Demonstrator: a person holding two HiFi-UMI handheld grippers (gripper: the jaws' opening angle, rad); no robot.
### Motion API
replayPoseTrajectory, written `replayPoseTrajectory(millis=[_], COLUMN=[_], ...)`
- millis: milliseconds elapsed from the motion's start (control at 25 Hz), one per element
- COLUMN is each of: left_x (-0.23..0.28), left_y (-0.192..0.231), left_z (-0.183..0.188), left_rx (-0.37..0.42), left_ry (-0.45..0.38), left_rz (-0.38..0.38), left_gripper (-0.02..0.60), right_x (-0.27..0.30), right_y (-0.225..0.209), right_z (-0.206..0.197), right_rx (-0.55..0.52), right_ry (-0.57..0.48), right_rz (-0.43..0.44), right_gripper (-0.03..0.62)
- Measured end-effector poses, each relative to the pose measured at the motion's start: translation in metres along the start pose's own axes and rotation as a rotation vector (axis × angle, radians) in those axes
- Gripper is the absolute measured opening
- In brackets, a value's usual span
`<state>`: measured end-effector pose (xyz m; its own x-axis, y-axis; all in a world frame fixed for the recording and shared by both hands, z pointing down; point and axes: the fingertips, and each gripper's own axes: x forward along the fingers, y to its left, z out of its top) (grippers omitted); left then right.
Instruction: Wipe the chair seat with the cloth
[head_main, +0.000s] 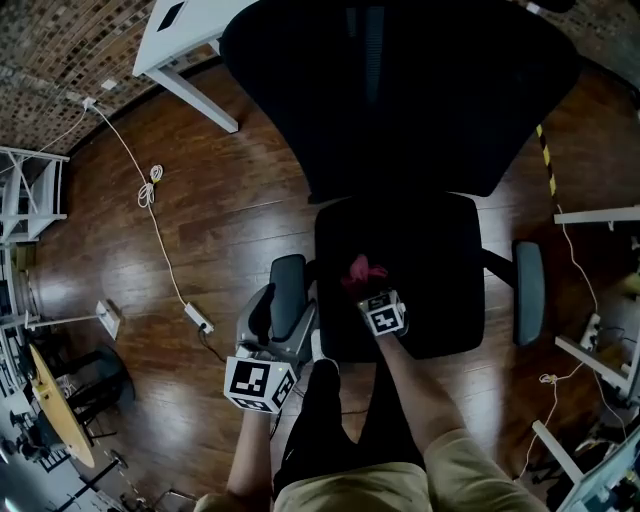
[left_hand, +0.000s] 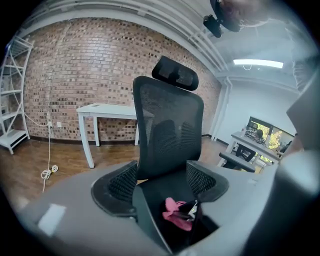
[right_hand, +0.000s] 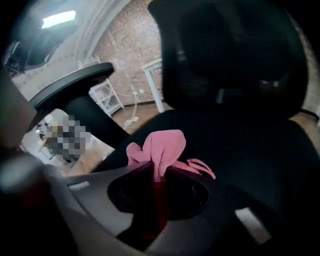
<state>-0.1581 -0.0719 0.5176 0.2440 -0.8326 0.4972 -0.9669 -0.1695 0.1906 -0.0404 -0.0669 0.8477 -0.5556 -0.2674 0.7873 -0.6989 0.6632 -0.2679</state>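
White table (left_hand: 107, 111) by the brick wall (left_hand: 85, 60) — a white cable (head_main: 147, 188) trails over wooden floor (head_main: 240, 205).

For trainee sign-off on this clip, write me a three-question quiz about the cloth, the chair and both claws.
1. True or false: the right claw is shut on the pink cloth.
2. The cloth is held over: A the chair seat; B the white table; C the floor.
3. Fill in: the jaws of the left claw stand ____.
Key: 1 true; 2 A; 3 apart.
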Motion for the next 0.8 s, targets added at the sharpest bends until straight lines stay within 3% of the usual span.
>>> replayPoseTrajectory(millis=[160,240,440,520,600,640,800], left_x=[0.008,0.013,0.020,0.020,0.018,0.018,0.016], left_y=[-0.010,-0.017,-0.033,-0.031,-0.027,-0.025,-0.018], left_z=[0.003,0.004,-0.001,0.001,-0.003,-0.005,-0.003], left_rx=[-0.005,-0.003,-0.007,-0.001,0.006,0.005,-0.009], left_ry=[-0.009,-0.015,-0.015,-0.020,-0.014,-0.009,-0.007], left_rz=[-0.023,-0.040,-0.070,-0.072,-0.067,-0.063,-0.040], left_gripper=[0.299,0.299,0.299,0.298,0.298,0.298,0.298], right_x=[-0.088,-0.131,-0.187,-0.189,-0.171,-0.155,-0.060], right_y=[-0.167,-0.226,-0.282,-0.289,-0.262,-0.234,-0.041], right_z=[-0.049,-0.057,-0.068,-0.068,-0.056,-0.045,0.010], right_rx=[0.040,0.049,0.027,0.062,0.087,0.098,0.160], right_ry=[0.044,0.065,0.196,0.186,0.105,0.047,-0.155], right_rz=[-0.324,-0.450,-0.617,-0.640,-0.575,-0.504,-0.030], right_gripper=[0.074,0.074,0.074,0.074,0.074,0.074,0.074])
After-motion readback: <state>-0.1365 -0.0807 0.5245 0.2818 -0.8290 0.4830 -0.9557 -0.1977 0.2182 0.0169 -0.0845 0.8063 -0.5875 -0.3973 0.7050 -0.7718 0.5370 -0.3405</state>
